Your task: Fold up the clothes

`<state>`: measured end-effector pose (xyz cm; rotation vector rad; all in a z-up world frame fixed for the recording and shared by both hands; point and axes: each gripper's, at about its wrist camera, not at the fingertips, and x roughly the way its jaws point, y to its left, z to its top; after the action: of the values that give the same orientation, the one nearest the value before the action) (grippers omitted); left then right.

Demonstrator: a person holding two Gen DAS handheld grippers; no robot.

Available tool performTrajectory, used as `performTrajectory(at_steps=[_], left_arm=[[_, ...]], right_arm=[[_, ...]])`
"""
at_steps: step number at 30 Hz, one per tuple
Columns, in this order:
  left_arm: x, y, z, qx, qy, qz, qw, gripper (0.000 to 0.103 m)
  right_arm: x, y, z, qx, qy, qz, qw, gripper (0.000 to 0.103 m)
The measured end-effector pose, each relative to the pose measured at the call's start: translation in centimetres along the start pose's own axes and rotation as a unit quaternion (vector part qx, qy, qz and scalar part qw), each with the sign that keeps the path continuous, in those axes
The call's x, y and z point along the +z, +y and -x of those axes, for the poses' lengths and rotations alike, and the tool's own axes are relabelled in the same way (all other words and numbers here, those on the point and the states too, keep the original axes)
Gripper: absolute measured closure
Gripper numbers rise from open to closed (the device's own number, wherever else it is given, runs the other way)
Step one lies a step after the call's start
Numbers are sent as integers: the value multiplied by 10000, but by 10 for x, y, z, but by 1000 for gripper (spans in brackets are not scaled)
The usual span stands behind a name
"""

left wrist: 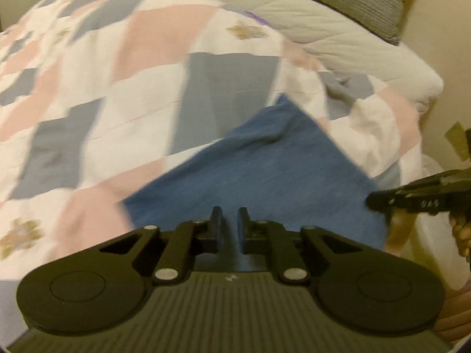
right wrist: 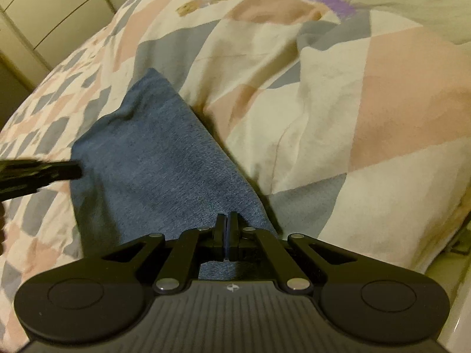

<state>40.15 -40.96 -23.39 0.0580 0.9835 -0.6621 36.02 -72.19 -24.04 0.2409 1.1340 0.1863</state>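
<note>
Right gripper [right wrist: 226,229] sits nearest, fingers pressed together with a sliver of blue cloth pinched between them at the near edge. Patchwork quilt [left wrist: 141,94] covers the bed. Blue denim garment [right wrist: 164,170] lies flat on it, tapering away. Left gripper [left wrist: 231,223] over the garment's near edge, fingers slightly parted; whether they hold cloth, cannot tell.
</note>
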Motion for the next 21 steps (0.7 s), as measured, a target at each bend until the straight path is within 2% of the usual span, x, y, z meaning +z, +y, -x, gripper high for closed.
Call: performTrajectory(at_steps=[2,7,10,17,21], left_arm=[[11,-12,-19,-76,-34,-49,10000,96],[43,-16,-60,-7,-241,264,9994,96],[62,-18,-83,229,-165,217,9994,96],[90,-24,-105,864,171,87,9961,96],[87,-37,-78,968,118,-31,9952,95]], right_arm=[[3,-6,-1,157,109,52,9998,103],[10,-21,-6,531,234,-12,9983,103],[15,-30,-10,707,246,-93,9971,103],[20,-43,-13,1050,415,-158,9935,103],[22,-47,-16,1169,437,-144,9921,103]])
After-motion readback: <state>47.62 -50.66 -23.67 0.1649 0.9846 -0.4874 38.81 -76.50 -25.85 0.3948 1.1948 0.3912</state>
